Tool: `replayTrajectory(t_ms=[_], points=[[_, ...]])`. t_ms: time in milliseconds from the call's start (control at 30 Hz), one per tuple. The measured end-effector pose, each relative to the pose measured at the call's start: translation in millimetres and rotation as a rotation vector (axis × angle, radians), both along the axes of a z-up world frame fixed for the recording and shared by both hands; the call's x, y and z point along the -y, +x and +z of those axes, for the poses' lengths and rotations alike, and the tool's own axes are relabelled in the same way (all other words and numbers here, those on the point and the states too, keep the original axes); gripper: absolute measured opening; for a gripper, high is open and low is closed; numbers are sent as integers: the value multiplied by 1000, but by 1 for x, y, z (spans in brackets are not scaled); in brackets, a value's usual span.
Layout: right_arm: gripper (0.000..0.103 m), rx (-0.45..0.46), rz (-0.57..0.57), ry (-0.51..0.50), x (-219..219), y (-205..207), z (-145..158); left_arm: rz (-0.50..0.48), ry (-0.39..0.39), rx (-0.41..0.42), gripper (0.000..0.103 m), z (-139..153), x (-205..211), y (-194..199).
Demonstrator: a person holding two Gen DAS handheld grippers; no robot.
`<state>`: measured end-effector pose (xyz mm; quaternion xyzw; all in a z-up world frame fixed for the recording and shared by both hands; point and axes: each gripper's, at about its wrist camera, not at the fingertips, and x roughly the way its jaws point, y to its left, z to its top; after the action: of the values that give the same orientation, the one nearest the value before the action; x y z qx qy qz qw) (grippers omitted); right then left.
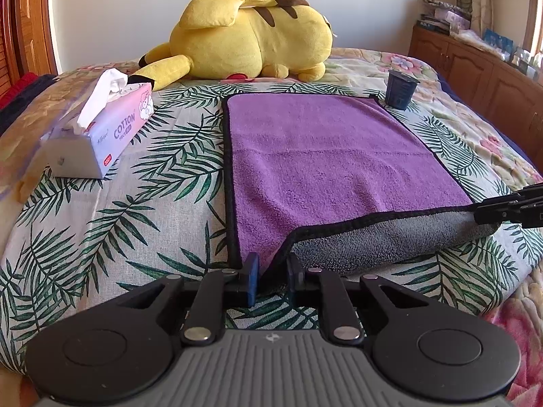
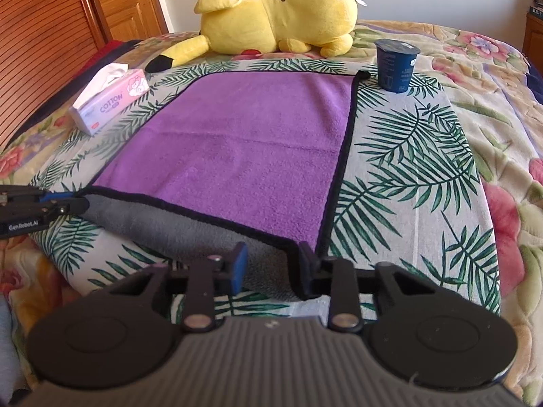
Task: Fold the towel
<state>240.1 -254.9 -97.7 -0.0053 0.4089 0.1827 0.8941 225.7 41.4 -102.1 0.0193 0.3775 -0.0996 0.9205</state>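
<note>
bed (image 1: pixel 101 237) carries towel (image 1: pixel 322 156), tissue pack (image 1: pixel 101 135), cup (image 1: pixel 400 90), plush toy (image 1: pixel 251 37).

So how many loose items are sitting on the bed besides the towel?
3. The tissue pack lies left of the towel, the blue cup stands at its far right corner, and the yellow plush lies beyond its far edge. Others may be out of view.
</note>
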Motion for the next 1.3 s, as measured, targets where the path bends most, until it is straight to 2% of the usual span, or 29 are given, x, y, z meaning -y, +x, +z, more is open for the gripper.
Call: replayTrajectory(t_ms=[233, 467, 500, 533, 633, 1300], points=[[26, -14, -11, -45, 1, 2, -5, -2, 1, -1, 0, -1, 1, 0], [19, -14, -3, -38, 2, 2, -5, 1, -28, 6, 0, 4, -1, -1], [12, -10, -8, -40, 2, 2, -5, -1, -29, 12, 0, 5, -1, -1], [8, -7, -10, -40, 3, 2, -5, -2, -31, 18, 0, 6, -1, -2], [5, 3, -14, -36, 5, 2, -4, -3, -42, 21, 0, 8, -1, -2], [4, 152, 4, -14, 2, -2, 19, -16, -53, 103, 0, 30, 3, -4]])
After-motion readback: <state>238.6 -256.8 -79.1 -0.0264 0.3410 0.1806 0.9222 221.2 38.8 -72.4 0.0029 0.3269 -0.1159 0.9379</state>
